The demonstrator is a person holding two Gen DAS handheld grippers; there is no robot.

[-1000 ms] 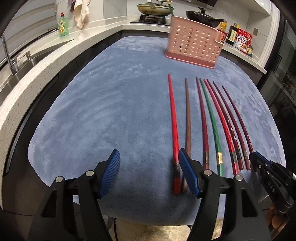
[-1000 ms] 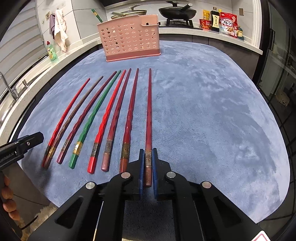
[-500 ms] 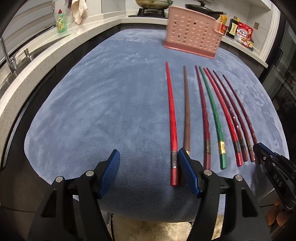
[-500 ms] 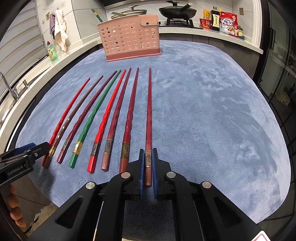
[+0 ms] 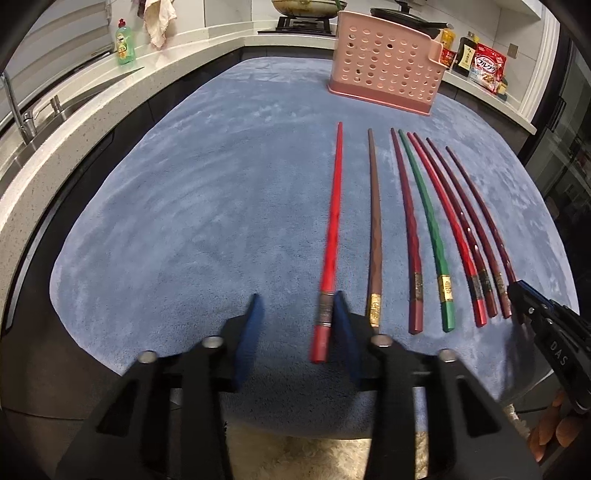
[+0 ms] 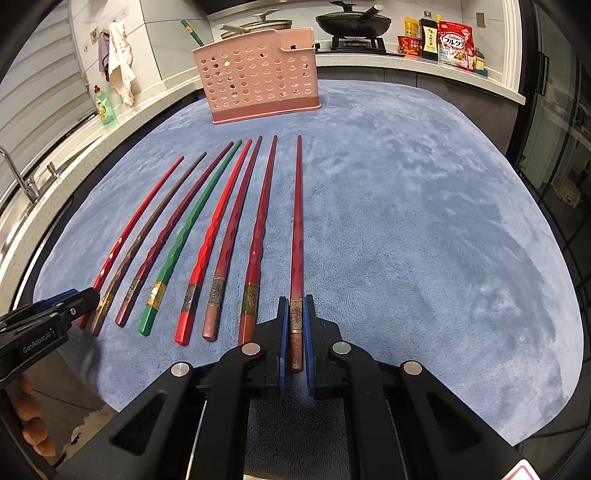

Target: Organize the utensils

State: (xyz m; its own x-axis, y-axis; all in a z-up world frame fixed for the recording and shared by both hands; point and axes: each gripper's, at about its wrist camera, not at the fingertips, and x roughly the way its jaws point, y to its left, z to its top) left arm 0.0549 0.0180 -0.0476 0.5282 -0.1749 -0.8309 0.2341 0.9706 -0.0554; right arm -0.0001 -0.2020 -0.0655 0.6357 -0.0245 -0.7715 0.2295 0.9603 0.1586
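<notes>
Several chopsticks lie side by side on a blue mat (image 5: pixel 192 221). My left gripper (image 5: pixel 295 299) is over the near end of the bright red chopstick (image 5: pixel 332 229), the leftmost one. Its jaws are closing; the stick lies between them against the right pad, and the left pad stands clear of it. A brown chopstick (image 5: pixel 376 229) lies just right of that pad. My right gripper (image 6: pixel 296 301) is shut on the butt of the dark red chopstick (image 6: pixel 297 221), the rightmost one. A pink perforated holder (image 6: pixel 262 77) stands at the mat's far side.
The green chopstick (image 6: pixel 192 229) and the other red ones lie between the two grippers. A white counter with a sink tap (image 5: pixel 18 114) and a green soap bottle (image 5: pixel 125 43) runs along the left. Pans (image 6: pixel 352 20) and food packs (image 6: pixel 456 44) sit behind the holder.
The left jaws have narrowed around the bright red chopstick, whose near end now sits apart from the brown one. The right gripper has kept its grip and place.
</notes>
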